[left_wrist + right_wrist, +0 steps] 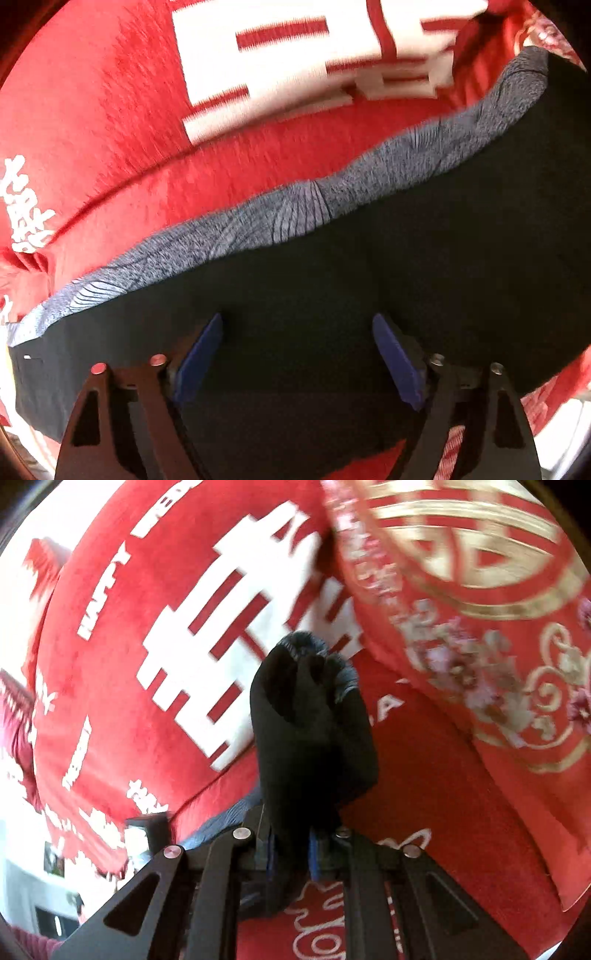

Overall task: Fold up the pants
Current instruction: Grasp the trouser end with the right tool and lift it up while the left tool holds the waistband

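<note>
Right claw (290, 853) pinching pants (314, 738); left claw (297, 354) agape.

The left hand-held gripper (297, 328) is showing two blue pads (201, 356) on black angular arms, each arm bearing two round silver rivets and a triangular cut-out. The right hand-held gripper (291, 853) is showing the same black linkage arms with silver rivets and triangular cut-outs, its blue pads (314, 856) appearing only as narrow strips between the black finger blocks.
</note>
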A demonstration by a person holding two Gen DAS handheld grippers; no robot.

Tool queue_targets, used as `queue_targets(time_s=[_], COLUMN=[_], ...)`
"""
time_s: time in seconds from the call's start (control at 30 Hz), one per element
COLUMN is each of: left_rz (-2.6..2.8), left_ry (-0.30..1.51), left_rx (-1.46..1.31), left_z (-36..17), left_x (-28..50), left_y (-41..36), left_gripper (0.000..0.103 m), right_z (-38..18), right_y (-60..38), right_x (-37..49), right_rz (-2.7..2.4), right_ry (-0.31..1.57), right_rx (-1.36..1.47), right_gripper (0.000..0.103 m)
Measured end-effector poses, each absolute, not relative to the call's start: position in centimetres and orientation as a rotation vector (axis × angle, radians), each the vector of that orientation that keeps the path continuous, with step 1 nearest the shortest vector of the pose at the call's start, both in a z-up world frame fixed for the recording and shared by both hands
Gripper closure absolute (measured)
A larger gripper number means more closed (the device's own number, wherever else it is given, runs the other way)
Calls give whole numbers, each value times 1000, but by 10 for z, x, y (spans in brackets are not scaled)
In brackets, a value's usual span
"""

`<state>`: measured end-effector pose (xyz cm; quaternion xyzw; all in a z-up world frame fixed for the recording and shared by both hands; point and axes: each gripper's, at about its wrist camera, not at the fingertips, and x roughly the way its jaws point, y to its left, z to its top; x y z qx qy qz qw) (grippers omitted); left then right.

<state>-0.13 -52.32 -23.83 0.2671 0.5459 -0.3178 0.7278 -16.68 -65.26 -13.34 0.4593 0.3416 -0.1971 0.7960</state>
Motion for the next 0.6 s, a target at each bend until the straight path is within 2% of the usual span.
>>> queue_targets(time_s=[0.3,0.6], left_rz=[-789,-727], left_ry=[1329,1283], left_rx=[486,417], left_z=[-224,-183], left_x=[29,71], left_y=[-499,-359], left_gripper=[14,14], right_z=[-100,-72], right_y=[-612,-511], right_x=[-131,-66], right_rz=[-447,-407], right_ry=[759,883], right_rx=[833,497], right_gripper=[89,88])
